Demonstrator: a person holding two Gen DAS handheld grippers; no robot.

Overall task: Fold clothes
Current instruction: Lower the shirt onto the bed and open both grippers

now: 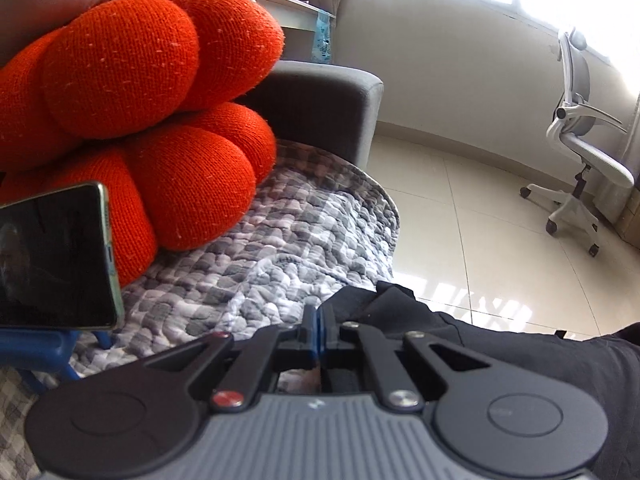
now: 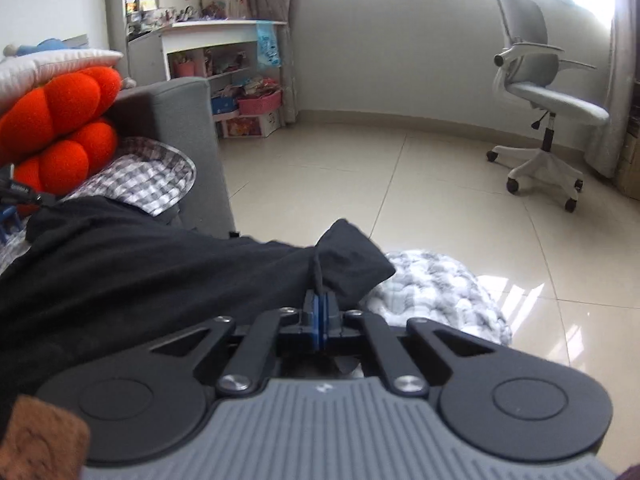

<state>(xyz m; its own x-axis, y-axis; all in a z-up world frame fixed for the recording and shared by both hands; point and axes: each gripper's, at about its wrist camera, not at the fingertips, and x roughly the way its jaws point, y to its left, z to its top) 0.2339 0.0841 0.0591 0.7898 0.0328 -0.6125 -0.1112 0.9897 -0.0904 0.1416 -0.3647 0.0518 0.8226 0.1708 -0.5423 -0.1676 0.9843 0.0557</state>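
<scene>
Both wrist views close, angled down, sharing office chair (image 1: 580, 152), seemingly same sofa.

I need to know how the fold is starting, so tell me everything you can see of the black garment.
The black garment is soft, matte, plain cloth, slack and creased, lying across the grey checked blanket on the sofa. The right gripper is shut on a bunched corner of it that sticks up past the fingertips. The left gripper is shut at another edge, cloth bunched just beyond it. Its full shape is hidden.

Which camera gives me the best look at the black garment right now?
The right wrist view: the black garment spreads across the sofa, one corner pinched in the right tongs. The left wrist view shows only a dark edge beside the left tongs.
</scene>
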